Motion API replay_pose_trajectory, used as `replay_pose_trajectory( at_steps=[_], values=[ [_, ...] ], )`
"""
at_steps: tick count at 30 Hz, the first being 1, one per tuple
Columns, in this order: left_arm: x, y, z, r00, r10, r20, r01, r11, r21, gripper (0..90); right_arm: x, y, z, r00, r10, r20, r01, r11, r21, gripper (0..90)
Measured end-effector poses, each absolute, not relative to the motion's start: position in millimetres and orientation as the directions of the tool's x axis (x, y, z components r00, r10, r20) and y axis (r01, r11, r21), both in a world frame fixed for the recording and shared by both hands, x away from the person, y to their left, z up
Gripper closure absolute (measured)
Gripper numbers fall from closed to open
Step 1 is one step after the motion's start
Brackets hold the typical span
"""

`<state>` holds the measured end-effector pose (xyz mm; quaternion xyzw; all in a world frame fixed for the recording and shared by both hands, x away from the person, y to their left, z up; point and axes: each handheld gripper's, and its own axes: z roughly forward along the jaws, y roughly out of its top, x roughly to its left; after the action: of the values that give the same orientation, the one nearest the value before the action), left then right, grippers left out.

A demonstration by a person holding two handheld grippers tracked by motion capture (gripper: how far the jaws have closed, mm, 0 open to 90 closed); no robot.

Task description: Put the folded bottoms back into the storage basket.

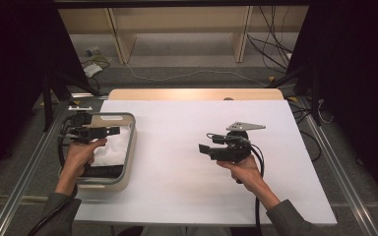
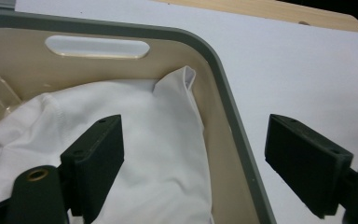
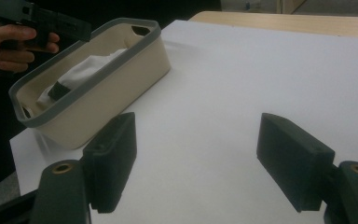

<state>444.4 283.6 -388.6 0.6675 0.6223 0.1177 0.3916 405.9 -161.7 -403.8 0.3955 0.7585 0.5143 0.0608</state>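
A beige bin with a grey rim (image 1: 132, 132) stands at the table's left side. Crumpled inside it lies a white cloth (image 1: 113, 147), with a dark item (image 1: 103, 171) at the bin's near end. My left gripper (image 1: 115, 131) hovers over the bin, open and empty. Its own view looks down on the cloth (image 2: 144, 121) and the bin's rim (image 2: 228, 102), with the left gripper (image 2: 193, 126) above both and touching neither. My right gripper (image 1: 203, 149) hangs over the bare white table surface right of centre, open with nothing between its fingers. From the right gripper (image 3: 196, 121) I see the bin (image 3: 102, 98) and the left gripper (image 3: 74, 28) above it.
A white sheet (image 1: 187, 128) covers the table, and a strip of wood (image 1: 197, 93) shows at its far edge. Metal rails (image 1: 24, 182) run along both sides. Cables (image 1: 177, 76) and wooden shelf legs (image 1: 120, 39) lie on the floor beyond.
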Motion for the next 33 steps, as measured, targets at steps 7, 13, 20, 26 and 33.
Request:
replay_pose_trajectory(
  at_steps=[7,13,20,26,33],
  values=[
    [439.6,275.4,-386.7,0.229,0.913,-0.338,0.721,0.074,0.689,19.3,404.8,-165.4,-402.8,-0.678,0.665,0.311,0.529,0.149,0.835,29.1],
    [435.9,270.3,-384.8,0.247,0.905,-0.347,0.706,0.077,0.704,18.6,404.2,-165.4,-402.7,-0.679,0.666,0.309,0.524,0.145,0.839,28.8],
    [432.1,261.5,-384.3,0.283,0.888,-0.362,0.689,0.075,0.721,16.8,403.7,-165.4,-402.8,-0.678,0.666,0.311,0.522,0.138,0.842,26.0],
    [428.3,251.9,-384.1,0.326,0.878,-0.351,0.654,0.059,0.754,15.9,402.3,-164.9,-402.5,-0.670,0.674,0.310,0.524,0.134,0.841,22.0],
    [423.6,245.4,-388.8,0.342,0.868,-0.359,0.620,0.079,0.781,15.9,398.0,-169.4,-402.0,-0.670,0.676,0.306,0.517,0.129,0.846,20.7]
  ],
)
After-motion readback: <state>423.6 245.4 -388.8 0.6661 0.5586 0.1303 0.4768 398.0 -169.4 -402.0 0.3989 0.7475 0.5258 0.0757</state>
